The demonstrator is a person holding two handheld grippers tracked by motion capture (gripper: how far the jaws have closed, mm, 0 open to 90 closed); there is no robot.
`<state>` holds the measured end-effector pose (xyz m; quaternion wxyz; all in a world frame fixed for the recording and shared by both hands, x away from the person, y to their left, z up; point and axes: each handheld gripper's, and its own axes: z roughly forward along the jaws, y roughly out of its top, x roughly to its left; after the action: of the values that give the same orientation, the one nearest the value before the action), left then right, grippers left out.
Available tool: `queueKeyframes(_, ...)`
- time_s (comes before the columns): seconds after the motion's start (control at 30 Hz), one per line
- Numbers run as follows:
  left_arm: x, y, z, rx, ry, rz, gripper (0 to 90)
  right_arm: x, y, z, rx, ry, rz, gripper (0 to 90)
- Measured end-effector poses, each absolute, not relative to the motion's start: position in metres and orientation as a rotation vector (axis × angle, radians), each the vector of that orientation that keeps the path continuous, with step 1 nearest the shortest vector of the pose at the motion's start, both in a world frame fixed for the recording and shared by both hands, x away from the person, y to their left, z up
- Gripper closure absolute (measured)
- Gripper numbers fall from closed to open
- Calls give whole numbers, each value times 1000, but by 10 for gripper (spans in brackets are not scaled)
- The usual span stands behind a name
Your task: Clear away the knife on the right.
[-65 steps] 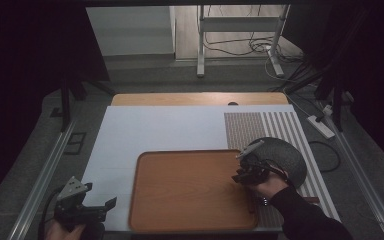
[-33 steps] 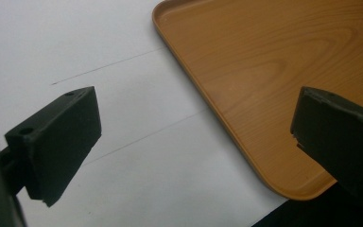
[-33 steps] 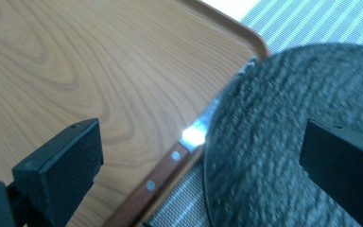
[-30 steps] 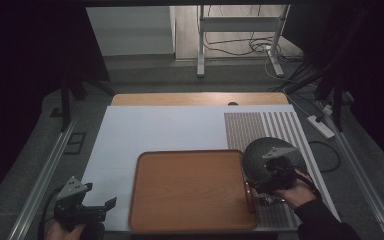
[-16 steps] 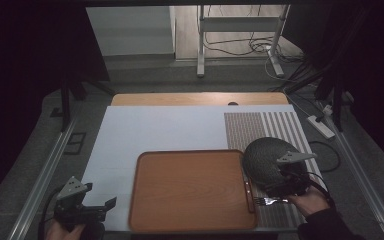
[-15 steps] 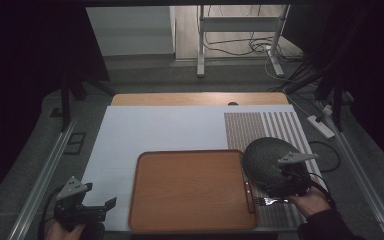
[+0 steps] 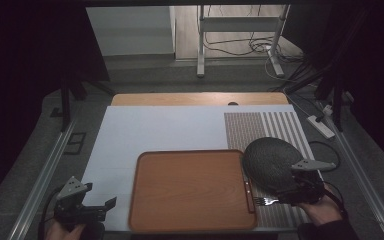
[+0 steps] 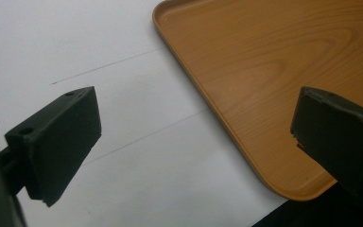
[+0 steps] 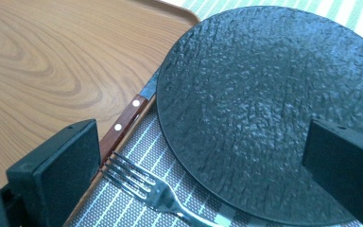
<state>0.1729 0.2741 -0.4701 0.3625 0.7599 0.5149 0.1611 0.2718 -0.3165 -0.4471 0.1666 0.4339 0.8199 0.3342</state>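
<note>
Beside the round, rough-textured black plate (image 9: 269,109), which lies on the striped placemat (image 7: 270,127) at the table's right, a steel fork (image 9: 160,191) rests with its tines toward a wooden-handled knife (image 9: 125,120) wedged along the rim of the smooth wood-grain tray (image 7: 192,190). The right gripper (image 7: 300,187) hovers over the plate's near edge with jaws spread wide, gripping nothing. Well apart, the left gripper (image 7: 87,210), likewise spread and empty, sits over the white table sheet (image 8: 75,47) off the tray's near left corner.

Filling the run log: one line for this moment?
right gripper: open over plate | fork, knife beside | left gripper: open, idle
</note>
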Motion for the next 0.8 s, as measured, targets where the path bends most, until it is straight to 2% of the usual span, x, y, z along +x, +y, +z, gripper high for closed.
queueKeyframes(0.8,173,275,-470,1957,1329,415,30,251,-341,-449,1326,2240,943,0)
